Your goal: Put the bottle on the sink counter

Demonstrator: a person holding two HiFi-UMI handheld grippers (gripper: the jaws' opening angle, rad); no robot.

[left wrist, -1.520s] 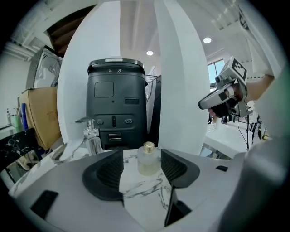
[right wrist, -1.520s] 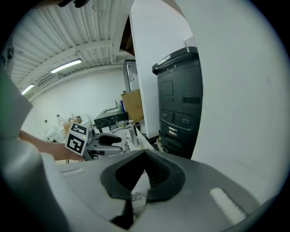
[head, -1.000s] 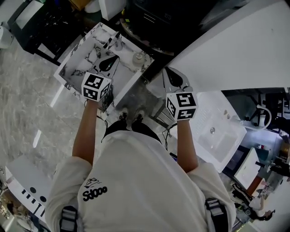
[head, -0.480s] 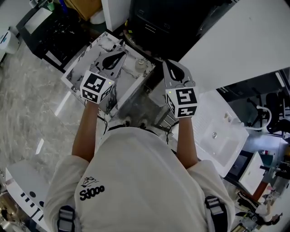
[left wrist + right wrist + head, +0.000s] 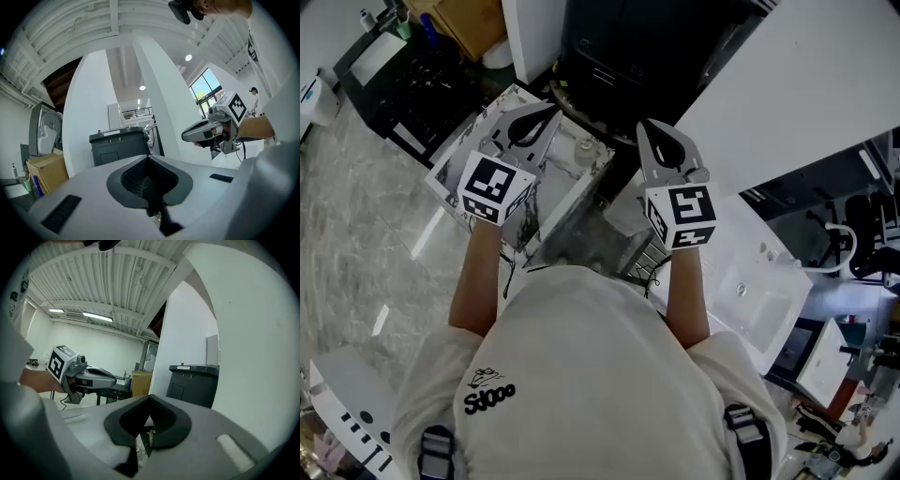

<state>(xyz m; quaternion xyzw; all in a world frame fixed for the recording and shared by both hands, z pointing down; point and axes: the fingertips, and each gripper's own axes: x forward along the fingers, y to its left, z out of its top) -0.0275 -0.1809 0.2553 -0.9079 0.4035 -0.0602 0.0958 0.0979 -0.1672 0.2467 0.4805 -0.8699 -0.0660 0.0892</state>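
Both your tools have lifted higher above the marble sink surface [image 5: 473,136] than a second ago, side by side and pointing level. Your left tool [image 5: 549,111] and right tool [image 5: 644,125] are each closed tight with nothing between the jaws. The white-topped bottle [image 5: 584,147] stands on that surface, between the two tools in the head view, touched by neither.
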